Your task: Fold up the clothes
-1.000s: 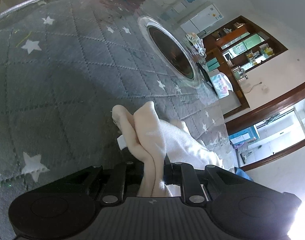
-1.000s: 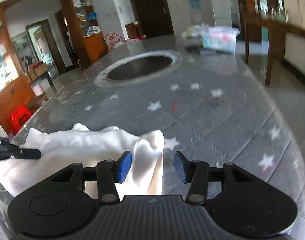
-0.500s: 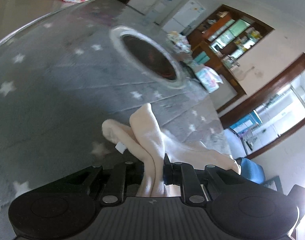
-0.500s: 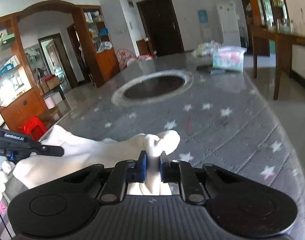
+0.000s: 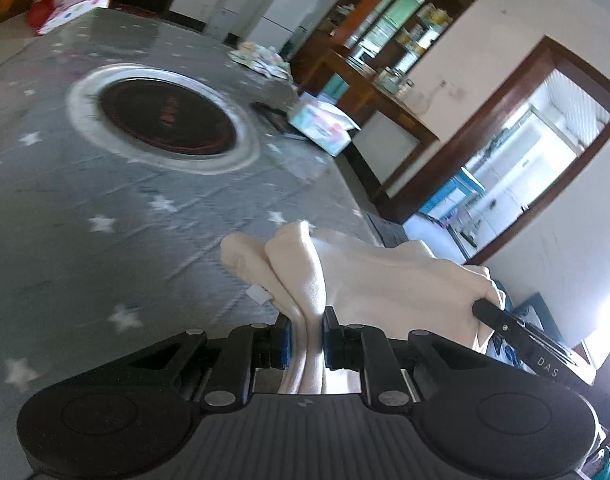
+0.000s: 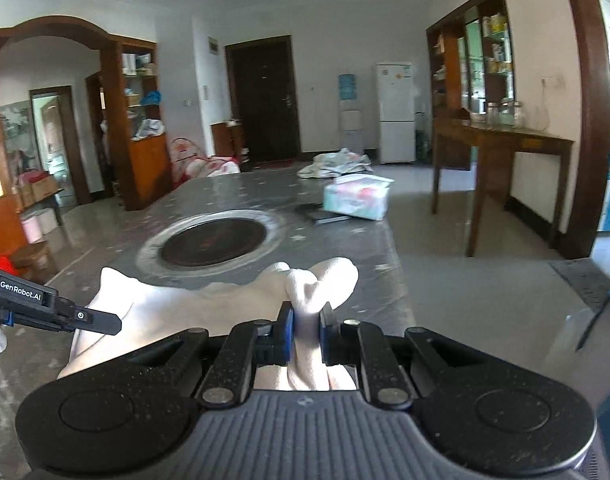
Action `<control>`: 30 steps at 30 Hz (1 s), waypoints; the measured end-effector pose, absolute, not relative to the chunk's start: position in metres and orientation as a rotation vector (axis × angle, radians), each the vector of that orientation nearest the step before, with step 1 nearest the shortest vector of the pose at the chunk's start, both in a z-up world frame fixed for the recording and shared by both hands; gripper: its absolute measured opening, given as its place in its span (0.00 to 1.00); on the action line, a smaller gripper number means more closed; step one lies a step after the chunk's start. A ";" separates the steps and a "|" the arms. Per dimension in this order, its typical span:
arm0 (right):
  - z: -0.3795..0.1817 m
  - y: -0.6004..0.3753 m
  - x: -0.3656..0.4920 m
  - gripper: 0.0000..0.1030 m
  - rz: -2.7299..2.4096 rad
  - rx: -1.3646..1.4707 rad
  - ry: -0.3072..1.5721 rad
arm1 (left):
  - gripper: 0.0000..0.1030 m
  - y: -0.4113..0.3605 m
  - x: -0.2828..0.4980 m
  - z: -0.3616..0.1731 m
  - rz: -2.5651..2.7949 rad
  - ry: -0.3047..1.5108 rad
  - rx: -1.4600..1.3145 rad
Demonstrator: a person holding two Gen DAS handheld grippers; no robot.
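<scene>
Cream cloth (image 5: 305, 280) is pinched tight in your left gripper (image 5: 305, 338), its jaws nearly closed on a bunched corner. Your right gripper (image 6: 305, 334) clamps another corner of the same cloth (image 6: 209, 308) just as narrowly. Between both grips the garment hangs stretched, lifted above the near edge of the grey starred table (image 6: 345, 240), whose round burner (image 6: 215, 242) lies beyond.

A second ago our right tongs (image 6: 306, 330) stood open beside the cream garment (image 6: 193, 312); now they pinch a bunched corner of it. Both tongs have lifted the cloth off the counter (image 5: 105, 208), and our left tongs (image 5: 307, 334) have rolled, bringing the right tongs' tip into their view.
</scene>
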State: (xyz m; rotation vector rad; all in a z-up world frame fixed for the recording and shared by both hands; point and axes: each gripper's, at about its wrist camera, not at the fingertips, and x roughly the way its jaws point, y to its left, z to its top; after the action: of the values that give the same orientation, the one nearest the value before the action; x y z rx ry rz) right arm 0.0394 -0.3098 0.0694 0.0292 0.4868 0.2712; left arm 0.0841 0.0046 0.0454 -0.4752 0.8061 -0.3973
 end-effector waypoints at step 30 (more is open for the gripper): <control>0.002 -0.374 0.102 0.13 0.144 0.071 0.610 | 0.24 -0.035 0.130 -0.002 -0.275 0.951 -0.385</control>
State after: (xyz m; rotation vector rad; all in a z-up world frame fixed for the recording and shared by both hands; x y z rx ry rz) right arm 0.1016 -0.3739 0.0020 0.0713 0.6099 0.1444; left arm 0.1302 -0.0354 -0.0017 -0.3846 0.9513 -0.2746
